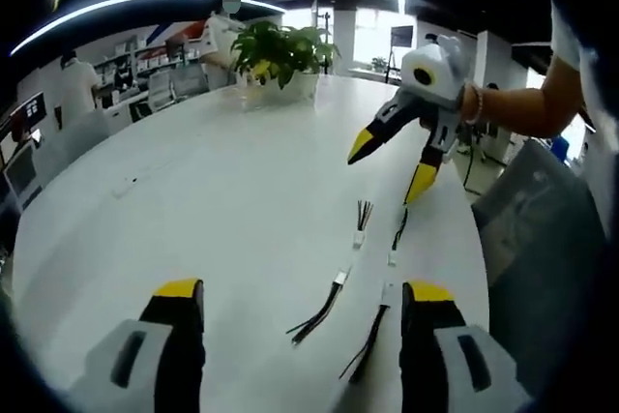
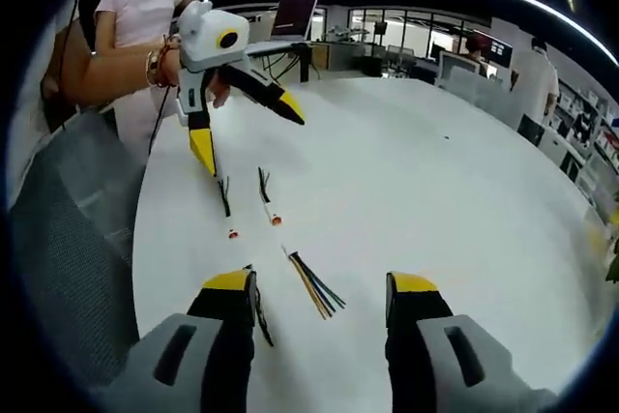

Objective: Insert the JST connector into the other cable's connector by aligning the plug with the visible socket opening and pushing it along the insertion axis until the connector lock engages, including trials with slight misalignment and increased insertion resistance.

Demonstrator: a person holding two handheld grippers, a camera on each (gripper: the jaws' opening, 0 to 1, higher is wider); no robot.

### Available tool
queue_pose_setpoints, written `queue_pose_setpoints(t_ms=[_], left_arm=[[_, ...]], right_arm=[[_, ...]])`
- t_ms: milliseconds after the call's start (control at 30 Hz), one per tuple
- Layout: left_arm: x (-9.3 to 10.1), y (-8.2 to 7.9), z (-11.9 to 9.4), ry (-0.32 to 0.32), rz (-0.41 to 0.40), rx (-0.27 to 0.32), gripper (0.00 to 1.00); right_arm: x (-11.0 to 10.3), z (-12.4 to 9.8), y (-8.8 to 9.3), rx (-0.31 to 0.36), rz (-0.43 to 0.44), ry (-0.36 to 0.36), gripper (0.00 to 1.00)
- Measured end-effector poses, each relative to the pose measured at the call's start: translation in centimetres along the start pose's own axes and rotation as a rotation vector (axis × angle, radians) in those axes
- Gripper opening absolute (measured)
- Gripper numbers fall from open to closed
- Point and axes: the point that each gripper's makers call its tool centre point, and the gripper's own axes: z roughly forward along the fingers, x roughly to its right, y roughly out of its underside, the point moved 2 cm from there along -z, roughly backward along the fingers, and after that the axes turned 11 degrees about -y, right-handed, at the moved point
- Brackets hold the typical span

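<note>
I see two short JST cables (image 1: 334,292) (image 1: 379,321) lying unmated, side by side on the white table (image 1: 222,200), small pale connectors mid-length, dark loose wires fanning at their ends.

On the white desk (image 1: 242,171), the cables' connectors (image 1: 340,279) are too small to tell plug from socket. In the right gripper view, the right hand-held gripper (image 2: 322,295) hides part of a black cable (image 2: 261,321). Distant office workers (image 1: 75,84) are blurred.
</note>
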Motion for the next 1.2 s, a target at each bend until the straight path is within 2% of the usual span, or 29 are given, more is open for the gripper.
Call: queue_pose_setpoints(t_ms=[400, 767, 1200], left_arm=[[0.5, 0.7, 1.6, 0.049, 0.047, -0.022, 0.74], [0.4, 0.6, 2.5, 0.075, 0.087, -0.011, 0.64], [1.4, 1.0, 3.3, 0.123, 0.133, -0.002, 0.53]], right_arm=[[0.2, 1.3, 0.6, -0.021, -0.004, -0.037, 0.48], [0.3, 2.0, 0.6, -0.026, -0.023, -0.073, 0.43], [0.1, 2.9, 0.1, -0.022, -0.083, -0.132, 0.35]])
